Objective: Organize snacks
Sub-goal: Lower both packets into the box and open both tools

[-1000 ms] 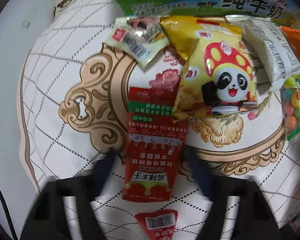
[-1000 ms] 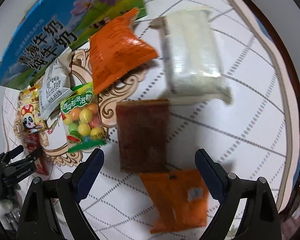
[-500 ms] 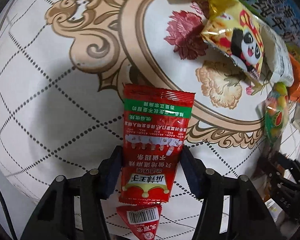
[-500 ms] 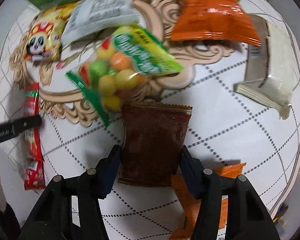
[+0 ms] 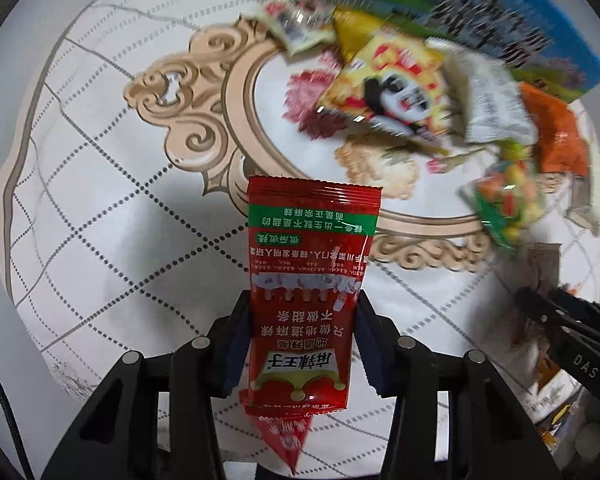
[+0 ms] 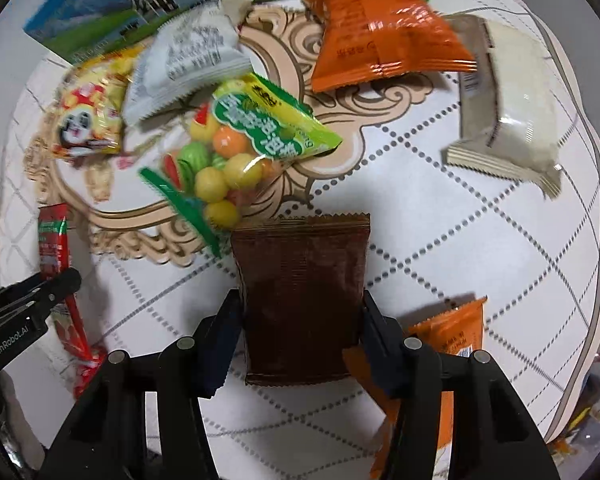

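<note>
two views, left only: red triangle packet, right only: small orange packet

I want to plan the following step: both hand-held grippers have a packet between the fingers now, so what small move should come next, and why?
Probably lift both straight up. The left hand-held gripper pinches the red packet, the right hand-held gripper the brown packet; its edge touches the candy bag.

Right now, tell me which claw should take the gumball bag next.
Right, as a judgement. The gumball bag lies just ahead of the right claw, though it is shut on the brown packet. The left claw sits farther away.
</note>
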